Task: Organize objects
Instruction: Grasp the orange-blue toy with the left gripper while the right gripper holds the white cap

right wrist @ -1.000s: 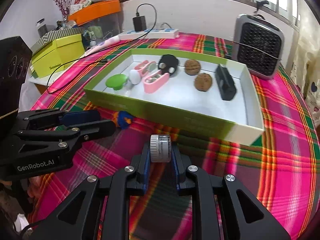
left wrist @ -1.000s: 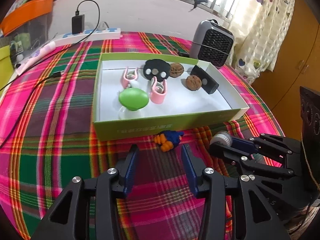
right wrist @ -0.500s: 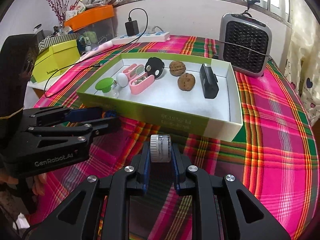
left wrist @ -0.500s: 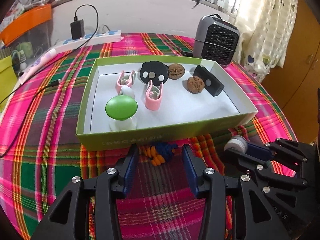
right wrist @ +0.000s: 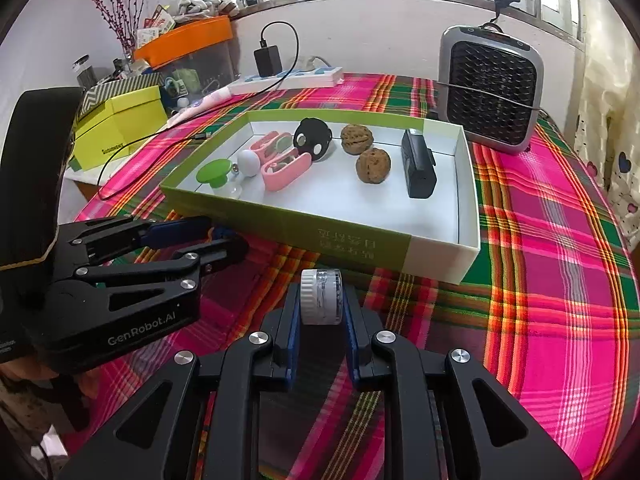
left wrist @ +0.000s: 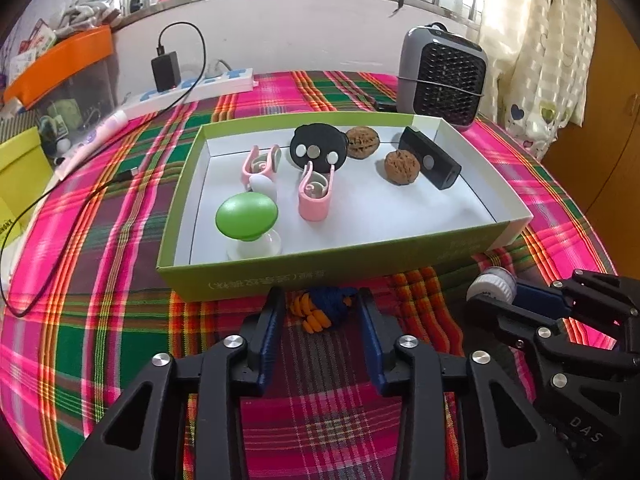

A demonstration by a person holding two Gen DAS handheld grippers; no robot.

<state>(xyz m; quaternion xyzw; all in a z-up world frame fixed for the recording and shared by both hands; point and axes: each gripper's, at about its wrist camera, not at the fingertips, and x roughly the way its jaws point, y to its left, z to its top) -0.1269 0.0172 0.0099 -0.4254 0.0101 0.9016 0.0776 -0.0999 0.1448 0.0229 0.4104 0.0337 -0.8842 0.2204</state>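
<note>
A green box (left wrist: 280,278) (right wrist: 360,246) with a white inside lies on the plaid table. It holds a green knob (left wrist: 247,216), two pink clips (left wrist: 316,194), a black disc (left wrist: 318,148), two walnuts (left wrist: 402,166) and a black block (left wrist: 430,162). A small blue and orange toy (left wrist: 322,308) lies on the cloth just in front of the box. My left gripper (left wrist: 320,312) is open, its fingers on either side of the toy. My right gripper (right wrist: 320,300) is shut on a small white-capped jar (right wrist: 320,296), also seen in the left wrist view (left wrist: 492,286).
A grey fan heater (left wrist: 442,78) stands behind the box at the right. A power strip (left wrist: 192,88) with a black charger and cable lies at the back left. A yellow box (right wrist: 116,132) and an orange-lidded bin (right wrist: 184,38) stand at the left.
My left gripper has moved forward so its open fingers now flank the blue and orange toy. My right gripper has drawn back a little with the jar.
</note>
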